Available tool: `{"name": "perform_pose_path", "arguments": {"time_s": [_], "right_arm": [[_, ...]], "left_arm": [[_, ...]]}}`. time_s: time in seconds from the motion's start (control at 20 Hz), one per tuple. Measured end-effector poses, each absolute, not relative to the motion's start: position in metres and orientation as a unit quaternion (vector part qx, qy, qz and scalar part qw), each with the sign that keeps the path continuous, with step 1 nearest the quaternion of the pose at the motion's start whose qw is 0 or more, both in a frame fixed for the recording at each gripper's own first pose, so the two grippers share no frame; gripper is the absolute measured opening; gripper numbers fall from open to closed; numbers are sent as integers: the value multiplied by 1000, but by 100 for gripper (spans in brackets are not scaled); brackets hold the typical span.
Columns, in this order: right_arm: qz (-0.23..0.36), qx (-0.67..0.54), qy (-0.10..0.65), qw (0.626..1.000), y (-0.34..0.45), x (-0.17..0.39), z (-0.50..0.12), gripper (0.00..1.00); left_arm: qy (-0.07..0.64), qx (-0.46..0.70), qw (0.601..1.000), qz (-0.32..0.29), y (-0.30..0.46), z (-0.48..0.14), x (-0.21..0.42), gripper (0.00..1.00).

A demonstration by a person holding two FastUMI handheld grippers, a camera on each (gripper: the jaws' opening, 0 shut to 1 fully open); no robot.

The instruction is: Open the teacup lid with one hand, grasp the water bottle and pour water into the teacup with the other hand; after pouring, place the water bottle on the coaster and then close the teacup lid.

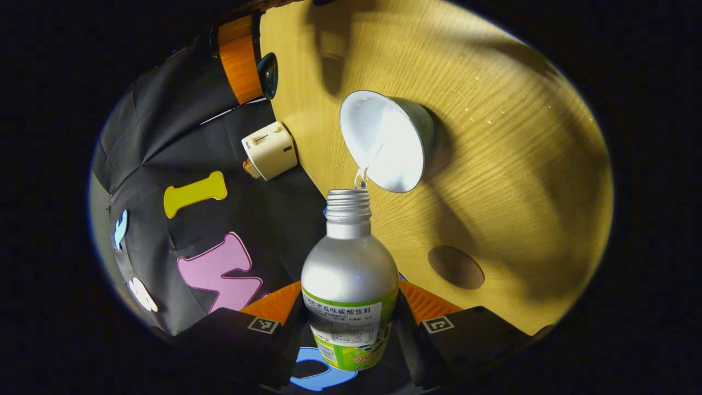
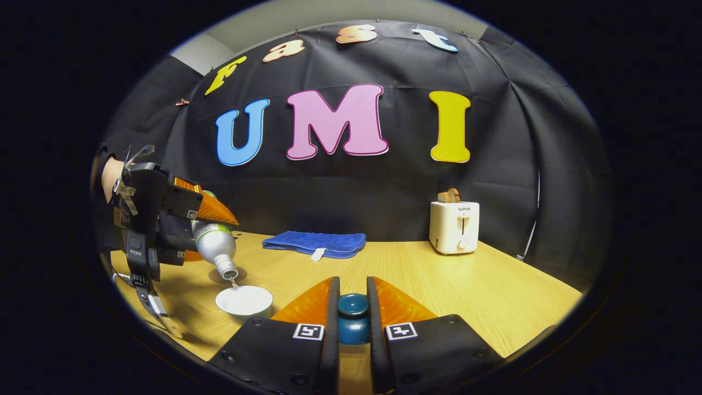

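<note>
Left gripper view has the left gripper [image 1: 351,323] clamped on the bottle [image 1: 350,285], both fingers pressing its labelled body at 6 o'clock, so the neck stays free to aim. The bottle is tipped with its open mouth toward 12 o'clock, just at the rim of the cup [image 1: 386,140], and a thin stream of water [image 1: 362,174] runs in. The coaster [image 1: 456,267] lies bare on the table [image 1: 521,164] at about 4 o'clock from the cup, near enough for the bottle to be set down once pouring ends.

Right gripper view shows the right gripper [image 2: 352,312] closed on the lid [image 2: 352,318], held off at 3 o'clock from the cup [image 2: 244,301], likely to keep it out of the stream. A toaster [image 2: 454,226] and a cloth [image 2: 315,242] sit back by the wall, apart from the work.
</note>
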State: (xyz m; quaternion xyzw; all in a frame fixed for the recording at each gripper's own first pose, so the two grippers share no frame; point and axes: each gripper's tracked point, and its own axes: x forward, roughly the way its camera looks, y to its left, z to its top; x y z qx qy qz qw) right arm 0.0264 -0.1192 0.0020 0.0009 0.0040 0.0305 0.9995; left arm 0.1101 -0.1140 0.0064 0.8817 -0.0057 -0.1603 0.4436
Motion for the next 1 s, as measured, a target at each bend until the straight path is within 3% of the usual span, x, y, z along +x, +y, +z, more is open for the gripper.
{"name": "perform_pose_path", "arguments": {"time_s": [0.45,1.0], "right_arm": [[31,1,4,1000,-119,26,2,26],[31,1,4,1000,-119,25,2,26]], "left_arm": [[-19,911,384,-151,-123,16,106,80],[-23,921,360,-149,-127,21,107,80]]}}
